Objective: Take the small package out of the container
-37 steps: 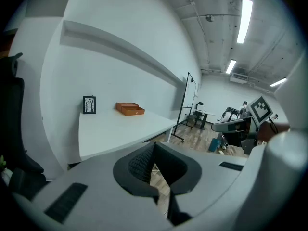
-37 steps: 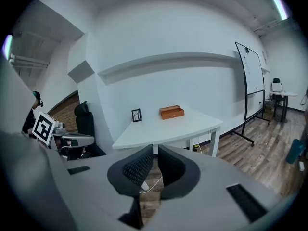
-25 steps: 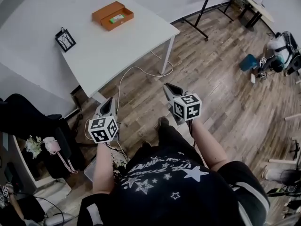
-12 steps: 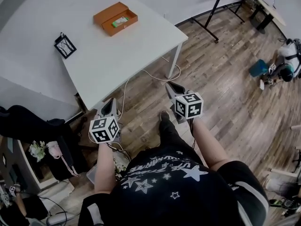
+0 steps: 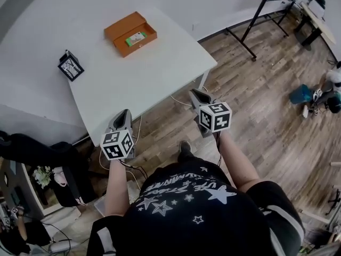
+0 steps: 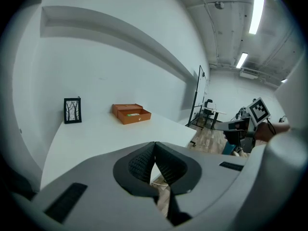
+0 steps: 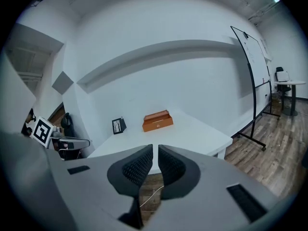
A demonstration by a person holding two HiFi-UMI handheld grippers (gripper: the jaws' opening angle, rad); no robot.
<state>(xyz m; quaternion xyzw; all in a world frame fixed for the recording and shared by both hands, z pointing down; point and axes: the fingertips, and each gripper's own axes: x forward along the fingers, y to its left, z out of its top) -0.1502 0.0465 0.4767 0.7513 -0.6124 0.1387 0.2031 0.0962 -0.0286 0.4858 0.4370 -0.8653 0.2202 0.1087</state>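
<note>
The small package (image 5: 135, 38) lay in the open orange container (image 5: 141, 45) on the white table (image 5: 160, 79), well apart from both grippers (which were held by its near edge). The left gripper (image 5: 123, 114) had its jaws pressed together on nothing, and the right gripper (image 5: 196, 93) was likewise closed and empty, bar a thin slit.

A bare office or studio: white table (image 5: 160, 73), standing whiteboard (image 7: 253, 61), desk (image 7: 290, 83) with chair (image 7: 280, 75), plank floor (image 5: 266, 111).

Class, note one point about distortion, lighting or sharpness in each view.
Head view: evenly lit and sharp, though the white table looks skewed. Left gripper view: fisheye with dark corners; the ceiling strip light glares. Right gripper view: same fisheye; the whiteboard stand bows.
</note>
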